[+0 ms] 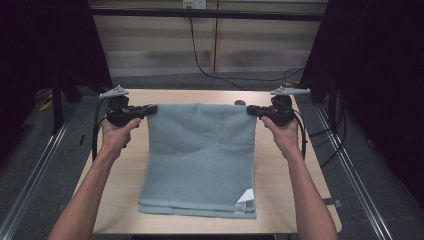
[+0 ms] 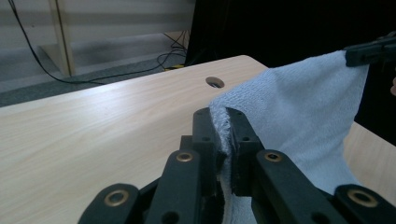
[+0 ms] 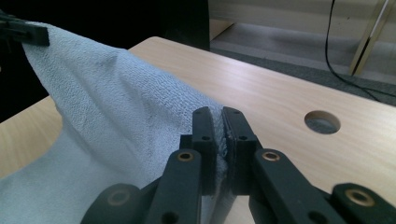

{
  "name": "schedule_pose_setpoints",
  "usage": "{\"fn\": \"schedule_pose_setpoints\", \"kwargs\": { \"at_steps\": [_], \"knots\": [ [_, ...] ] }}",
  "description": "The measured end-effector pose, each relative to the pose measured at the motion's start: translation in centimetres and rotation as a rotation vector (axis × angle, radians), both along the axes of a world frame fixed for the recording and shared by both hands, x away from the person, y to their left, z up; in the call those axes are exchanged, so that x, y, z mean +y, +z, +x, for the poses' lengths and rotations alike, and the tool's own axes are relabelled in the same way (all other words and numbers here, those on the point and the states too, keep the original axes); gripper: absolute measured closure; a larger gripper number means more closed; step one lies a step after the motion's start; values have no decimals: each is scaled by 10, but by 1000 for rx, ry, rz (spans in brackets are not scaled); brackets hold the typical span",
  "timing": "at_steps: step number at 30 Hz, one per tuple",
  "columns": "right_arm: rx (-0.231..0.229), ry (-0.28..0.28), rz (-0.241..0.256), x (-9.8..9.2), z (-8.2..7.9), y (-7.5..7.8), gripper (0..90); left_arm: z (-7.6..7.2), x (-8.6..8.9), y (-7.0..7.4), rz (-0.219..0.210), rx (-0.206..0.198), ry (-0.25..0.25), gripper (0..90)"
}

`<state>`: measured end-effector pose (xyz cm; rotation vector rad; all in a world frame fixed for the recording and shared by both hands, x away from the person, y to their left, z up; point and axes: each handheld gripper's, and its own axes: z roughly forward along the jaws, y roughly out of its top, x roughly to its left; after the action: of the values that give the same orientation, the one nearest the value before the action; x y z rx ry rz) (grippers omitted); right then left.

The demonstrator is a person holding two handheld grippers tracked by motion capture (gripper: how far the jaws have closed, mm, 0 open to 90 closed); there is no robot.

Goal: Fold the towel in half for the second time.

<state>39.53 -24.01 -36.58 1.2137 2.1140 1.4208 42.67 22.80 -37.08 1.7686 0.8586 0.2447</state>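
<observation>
A pale blue towel (image 1: 200, 155) is being held up by its two far corners over the middle of the wooden counter (image 1: 125, 165), while its near part is lying folded on the counter close to the near edge. A white label (image 1: 245, 201) is being shown at the towel's near right corner. The far edge is being stretched fairly taut between the two grippers, and the cloth is sloping down from it toward the near fold.

The far left corner is being pinched by the left gripper (image 1: 150, 109), whose jaws are pressed together on the cloth; in the left gripper view the towel (image 2: 299, 116) is being clamped between the jaws of that gripper (image 2: 221, 133). The far right corner is being pinched in the same way by the right gripper (image 1: 251, 110), and in the right gripper view the cloth (image 3: 116, 121) is being squeezed between the jaws of that gripper (image 3: 219, 130).

A round hole (image 3: 322, 122) is being seen in the counter near its far edge, just beside the right gripper. A black cable (image 1: 200, 60) is lying on the floor beyond the counter.
</observation>
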Motion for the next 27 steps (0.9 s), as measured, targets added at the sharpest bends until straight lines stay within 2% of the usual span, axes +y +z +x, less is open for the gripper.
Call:
{"fn": "schedule_pose_setpoints", "kwargs": {
  "at_steps": [2,4,6,8,10,14,18,21,27],
  "knots": [
    [-15,4,18,0,2,6,848,-3,4,4,-4,-16,-7,837],
    [-17,11,9,1,2,9,848,-8,9,8,-10,-28,-12,841],
    [-31,30,37,1,-1,11,848,-17,13,9,7,-50,-26,842],
    [-41,51,58,1,-9,9,848,-27,16,8,14,-74,-39,842],
    [-46,77,53,3,-19,5,848,-35,21,5,14,-90,-51,840],
    [-45,121,61,2,-42,-4,848,-52,24,-7,12,-103,-76,839],
    [-54,151,74,-1,-68,-11,848,-71,27,-18,-6,-102,-102,837],
    [-43,178,60,0,-89,-20,848,-87,33,-29,-19,-91,-116,837],
    [21,226,17,5,-122,-44,846,-124,37,-59,17,-41,-150,833]
  ]
}}
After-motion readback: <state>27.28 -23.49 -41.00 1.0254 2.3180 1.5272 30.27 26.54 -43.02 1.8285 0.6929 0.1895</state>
